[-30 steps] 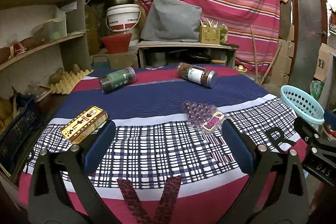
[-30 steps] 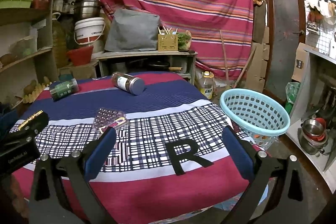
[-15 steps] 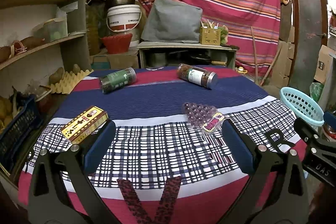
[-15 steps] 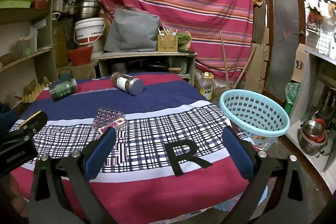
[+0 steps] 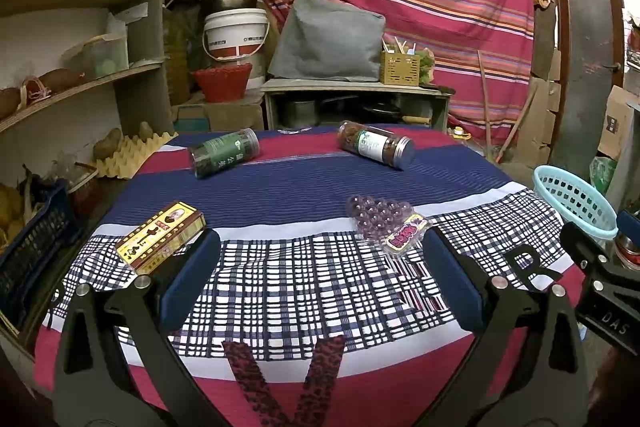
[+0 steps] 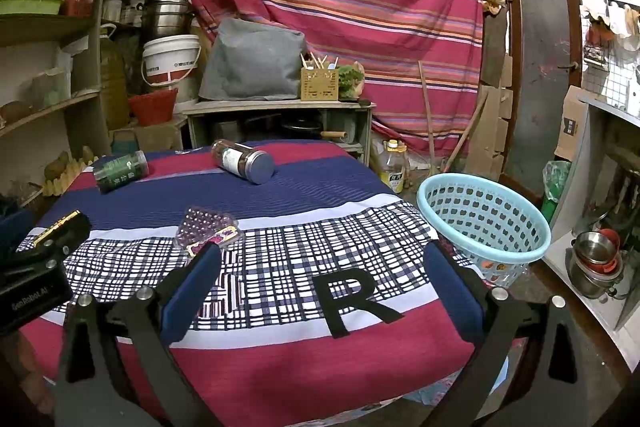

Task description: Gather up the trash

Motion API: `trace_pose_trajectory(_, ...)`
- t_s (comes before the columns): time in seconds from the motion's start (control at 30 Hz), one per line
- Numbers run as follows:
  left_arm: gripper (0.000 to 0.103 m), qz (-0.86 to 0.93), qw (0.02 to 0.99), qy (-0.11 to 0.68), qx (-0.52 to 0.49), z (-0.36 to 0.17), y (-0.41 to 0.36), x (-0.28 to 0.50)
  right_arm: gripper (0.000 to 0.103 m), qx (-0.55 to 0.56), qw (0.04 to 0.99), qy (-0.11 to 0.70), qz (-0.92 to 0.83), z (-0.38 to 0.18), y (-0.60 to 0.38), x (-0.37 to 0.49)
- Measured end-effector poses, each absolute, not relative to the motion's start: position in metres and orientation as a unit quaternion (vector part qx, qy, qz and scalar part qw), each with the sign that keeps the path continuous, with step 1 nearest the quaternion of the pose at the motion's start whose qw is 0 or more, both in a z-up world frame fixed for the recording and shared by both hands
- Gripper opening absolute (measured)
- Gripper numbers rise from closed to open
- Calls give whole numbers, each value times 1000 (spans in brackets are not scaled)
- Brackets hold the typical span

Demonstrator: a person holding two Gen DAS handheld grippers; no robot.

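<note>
The left gripper (image 5: pixel 320 279) was wide open and held nothing. The right gripper (image 6: pixel 322 285) was wide open and held nothing too. The purple candy pack (image 5: pixel 388 223) lay in the middle right of the left view, just past the left gripper's right finger, its long side slanting toward the lower right. The left gripper looked nearer to it. The blue basket (image 6: pixel 484 223) sat at the right, past the table edge. Its bottom was hidden.

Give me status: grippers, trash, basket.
Both hand-held grippers open, empty. Four items on table: two jars, box, blister pack. Basket unobstructed.
</note>
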State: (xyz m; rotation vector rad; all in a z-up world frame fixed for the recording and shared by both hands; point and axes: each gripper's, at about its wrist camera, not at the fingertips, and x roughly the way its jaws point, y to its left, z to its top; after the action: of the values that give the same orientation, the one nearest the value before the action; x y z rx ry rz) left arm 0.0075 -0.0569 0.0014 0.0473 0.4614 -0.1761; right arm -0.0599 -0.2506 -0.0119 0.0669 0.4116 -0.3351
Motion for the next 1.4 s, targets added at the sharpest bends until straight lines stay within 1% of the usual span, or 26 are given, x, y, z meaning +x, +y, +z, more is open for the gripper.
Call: trace_pose_trajectory(1.4,98,-86,970,228,21,2,-55,8,98,29,966,198,-165,-6,-265,-60)
